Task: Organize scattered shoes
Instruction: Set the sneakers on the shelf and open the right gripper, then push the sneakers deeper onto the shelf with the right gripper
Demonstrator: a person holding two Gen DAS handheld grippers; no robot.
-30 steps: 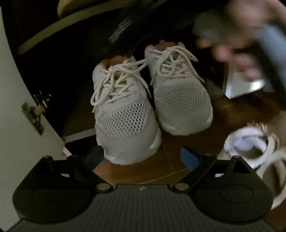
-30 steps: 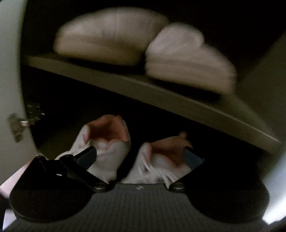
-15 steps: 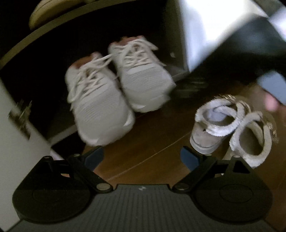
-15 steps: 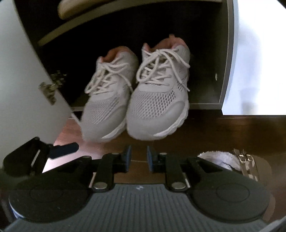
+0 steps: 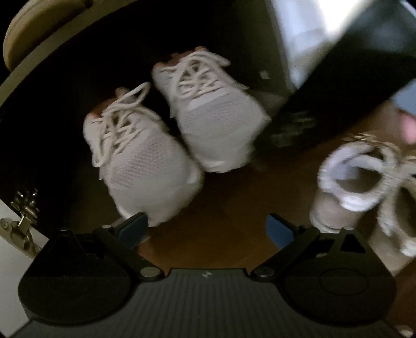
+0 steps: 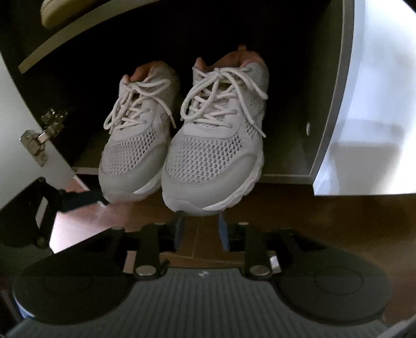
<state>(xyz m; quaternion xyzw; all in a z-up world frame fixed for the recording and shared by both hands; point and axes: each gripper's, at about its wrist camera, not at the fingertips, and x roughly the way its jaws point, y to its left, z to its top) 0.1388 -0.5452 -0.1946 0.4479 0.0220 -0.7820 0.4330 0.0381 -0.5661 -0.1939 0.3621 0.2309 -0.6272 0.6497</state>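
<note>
A pair of white mesh sneakers (image 6: pixel 182 145) stands side by side at the mouth of the cabinet's (image 6: pixel 335 98) lowest compartment, heels in the dark interior and toes jutting over the front edge toward the wooden floor (image 6: pixel 325 213). Seen from the right wrist, the right claw (image 6: pixel 200 230) hovers low just before the toe of the right-hand sneaker, its blue-padded fingers drawn near each other with a narrow gap between them and nothing held. At the left edge of that view, the open cabinet door (image 6: pixel 18 145) shows a metal hinge (image 6: pixel 39 141). Above the sneakers, a shelf (image 6: pixel 78 33) carries another pale shoe (image 6: pixel 54 13), only partly visible. From the left wrist, in a blurred frame, the left claw (image 5: pixel 208 228) is spread wide and empty above the floor, its left finger just before the toe of the nearer sneaker. To the right of that view, a second pair of pale, fleece-lined shoes (image 5: pixel 364 187) sits on the floor outside the cabinet, apart from the sneakers.
</note>
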